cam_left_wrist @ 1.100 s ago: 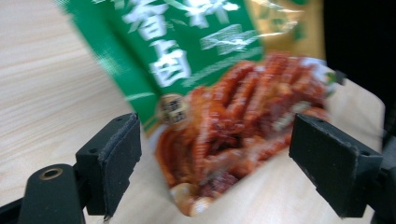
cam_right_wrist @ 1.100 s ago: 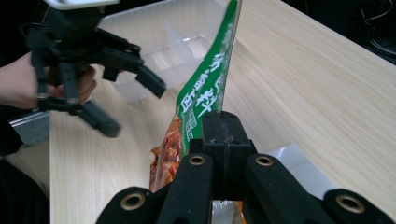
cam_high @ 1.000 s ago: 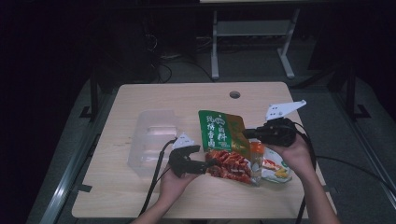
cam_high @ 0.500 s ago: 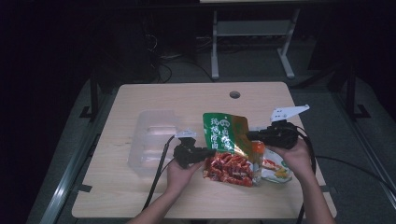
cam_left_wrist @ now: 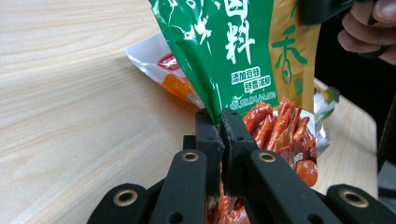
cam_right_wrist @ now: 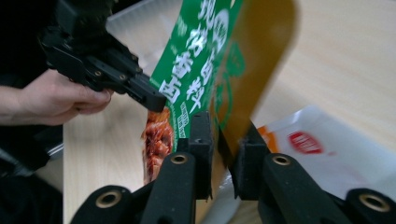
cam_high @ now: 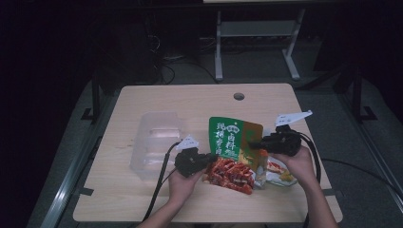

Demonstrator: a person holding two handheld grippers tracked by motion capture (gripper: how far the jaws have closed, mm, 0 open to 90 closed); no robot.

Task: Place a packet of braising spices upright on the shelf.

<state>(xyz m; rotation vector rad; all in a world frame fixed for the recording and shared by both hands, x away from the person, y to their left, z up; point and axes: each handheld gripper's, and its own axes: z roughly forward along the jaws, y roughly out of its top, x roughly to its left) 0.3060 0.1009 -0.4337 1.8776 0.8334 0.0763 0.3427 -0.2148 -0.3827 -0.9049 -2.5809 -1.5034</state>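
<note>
Tray (cam_high: 157,142), clear plastic, far left, untouched; left gripper (cam_high: 205,160) clamped on sauce packet (cam_high: 233,142) left edge, right gripper (cam_high: 254,144) jaws apart around right edge, lifting packet off table (cam_high: 190,99) above white packet (cam_high: 280,173), likely for transfer

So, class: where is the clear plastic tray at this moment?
In the high view the clear plastic tray lies on the table's left half, just left of the left gripper and the green pouch.
</note>
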